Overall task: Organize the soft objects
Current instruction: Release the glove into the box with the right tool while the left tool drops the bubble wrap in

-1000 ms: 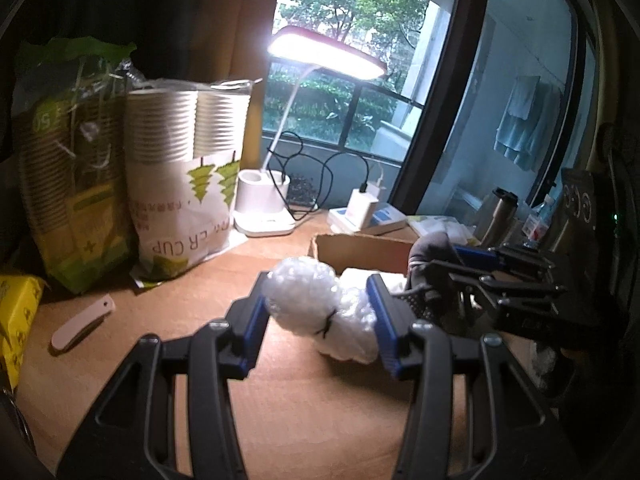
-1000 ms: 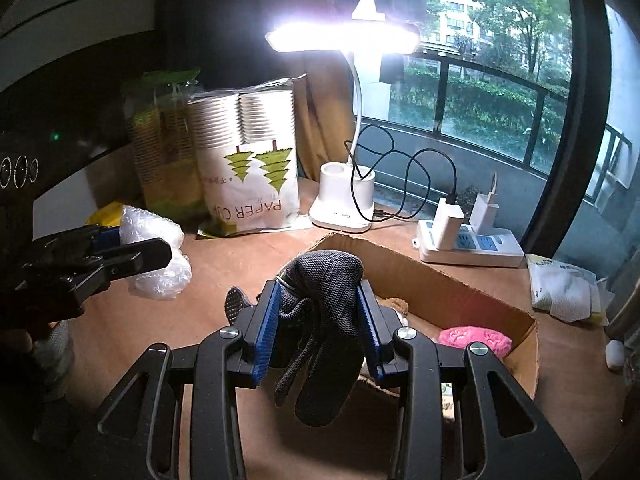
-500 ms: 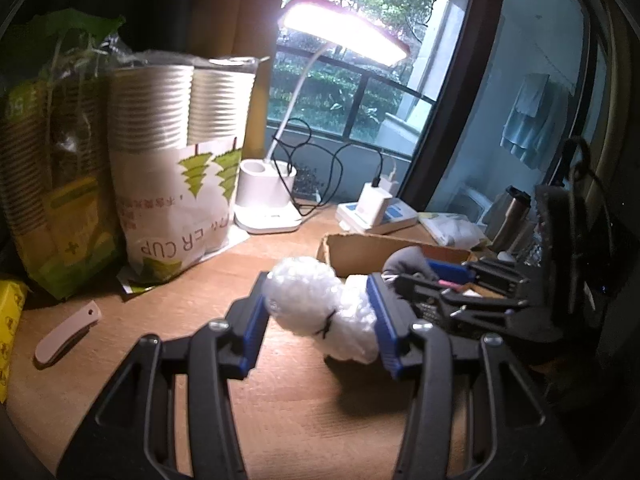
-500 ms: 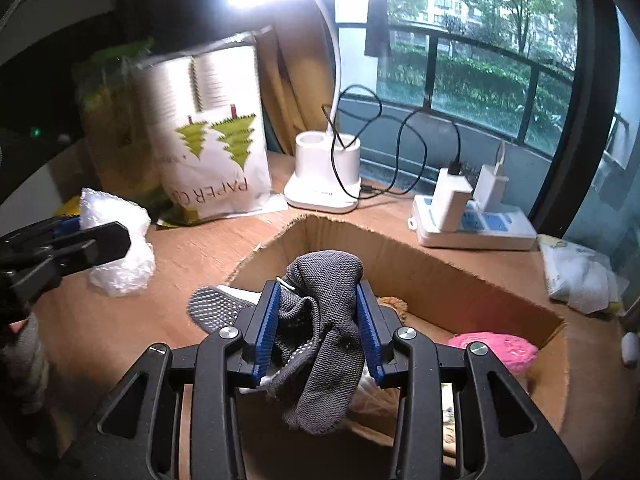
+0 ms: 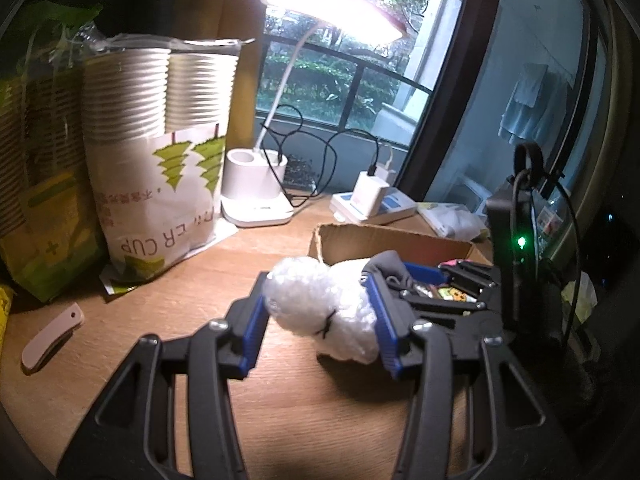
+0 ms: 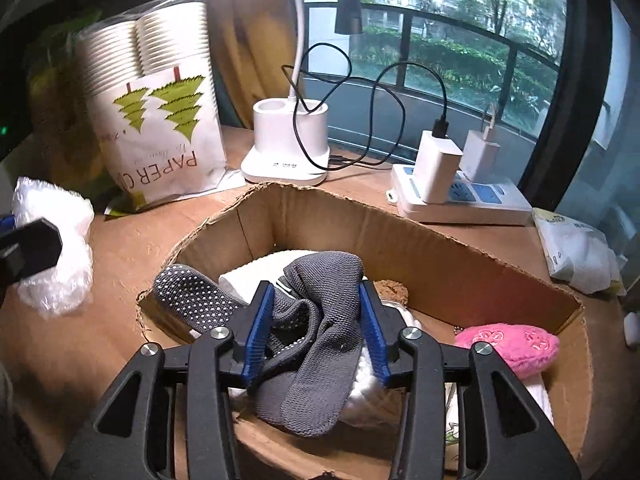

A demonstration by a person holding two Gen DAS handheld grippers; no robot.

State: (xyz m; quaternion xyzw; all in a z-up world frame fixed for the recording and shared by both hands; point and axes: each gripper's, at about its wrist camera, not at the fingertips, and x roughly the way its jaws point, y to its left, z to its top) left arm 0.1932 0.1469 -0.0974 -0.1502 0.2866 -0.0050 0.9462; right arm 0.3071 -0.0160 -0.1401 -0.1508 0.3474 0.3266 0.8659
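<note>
A white bubble-wrap bundle (image 5: 296, 288) hangs just above the wooden table, and my left gripper (image 5: 318, 312) is shut on it, close to the left side of the cardboard box (image 5: 360, 236). In the right wrist view the bundle (image 6: 60, 240) shows at the left edge. A grey dotted sock (image 6: 320, 276) lies between the pads of my right gripper (image 6: 316, 320), low inside the box (image 6: 360, 216). Those jaws are opening, and the sock still touches both pads while resting on white soft items. A pink plush (image 6: 508, 344) lies at the box's right.
A bag of paper cups (image 6: 160, 120) and a green bag (image 5: 40, 180) stand at the back left. The lamp base (image 6: 288, 144) with cables and a power strip (image 6: 460, 196) line the window side. A white packet (image 6: 580, 248) lies right, a pale handle (image 5: 52, 336) left.
My right gripper came down with the grey sock from above the box's front into it, and its jaws widened slightly. My left gripper drifted closer to the box with the bundle.
</note>
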